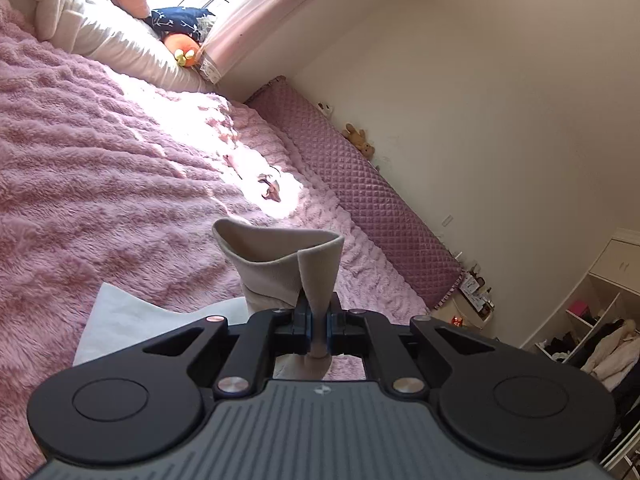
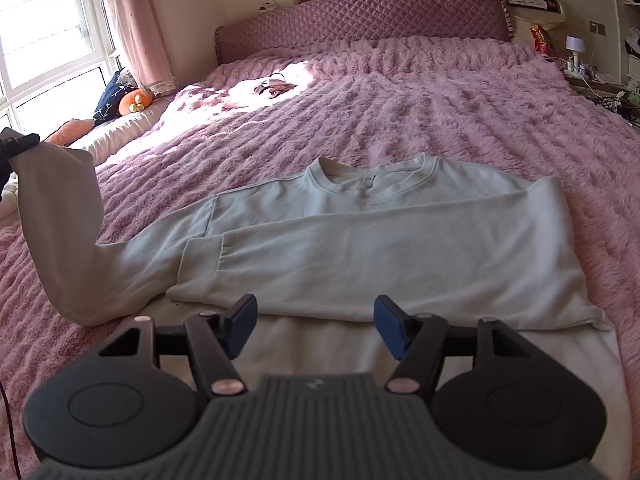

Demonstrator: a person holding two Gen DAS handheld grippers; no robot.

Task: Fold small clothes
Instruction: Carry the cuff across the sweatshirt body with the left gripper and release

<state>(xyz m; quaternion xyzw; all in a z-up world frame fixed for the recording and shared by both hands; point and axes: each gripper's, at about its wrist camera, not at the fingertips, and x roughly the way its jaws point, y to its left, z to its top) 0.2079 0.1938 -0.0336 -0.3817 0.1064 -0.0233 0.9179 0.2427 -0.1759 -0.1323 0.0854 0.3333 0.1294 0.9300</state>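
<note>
Right wrist view shows a pale long-sleeved sweatshirt [image 2: 360, 232] lying flat on the fluffy pink bedspread [image 2: 440, 100], neckline toward the quilted headboard [image 2: 360, 20]. One sleeve [image 2: 360, 248] is already laid across the chest, its cuff reaching the other side. The other sleeve [image 2: 68, 220] rises off the bed at the left edge, where the left gripper [image 2: 16, 146] holds it up by the cuff. The right gripper [image 2: 316, 320] hovers just above the near hem with its jaws spread apart, grasping nothing

From the left wrist camera, the left gripper [image 1: 318, 330] is clenched on the sleeve cuff [image 1: 280, 260], whose open end curls up past the fingers, with the bedspread [image 1: 100, 160] below

The step in hand looks like the second sleeve fold. The next move probably calls for carrying the lifted cuff across the chest, laying it over the first sleeve, then releasing. The free gripper could pin the body so that it does not drag on the plush cover
</note>
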